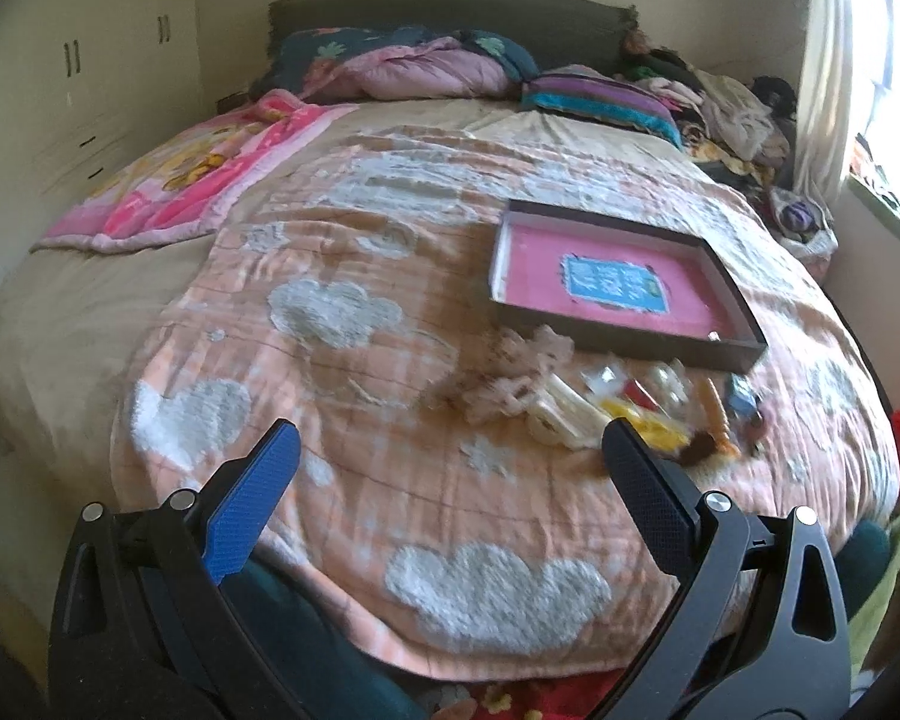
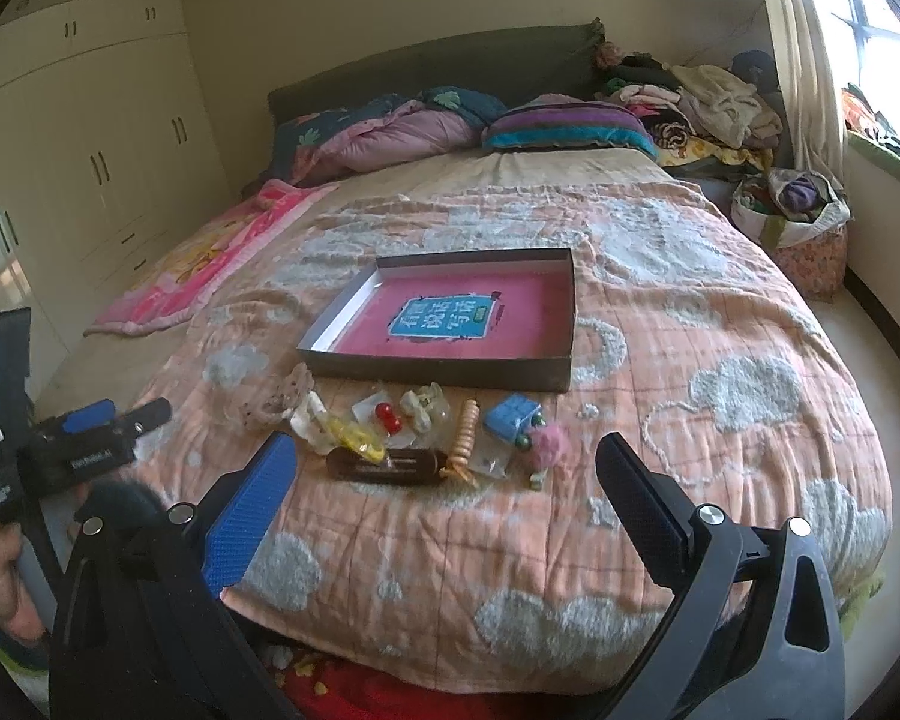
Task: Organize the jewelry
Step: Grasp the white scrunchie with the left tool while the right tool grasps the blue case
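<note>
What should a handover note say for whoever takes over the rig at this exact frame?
Left gripper: open, empty, hovering over the blanket short of the items.
Right gripper: open, empty, hovering near the items.
Shallow box with pink lining sits mid-bed. One small bead-like thing shows in its corner; otherwise it looks empty.
Jewelry pile lies loose on the blanket in front of the box.
Done: almost nothing. Left: move the pieces into the box.

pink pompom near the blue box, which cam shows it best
The right wrist view: the pink pompom lies sharp and unobstructed beside the blue box, ahead of the open right gripper. In the left wrist view that end of the pile is motion-blurred; the pompom cannot be made out there.
</note>
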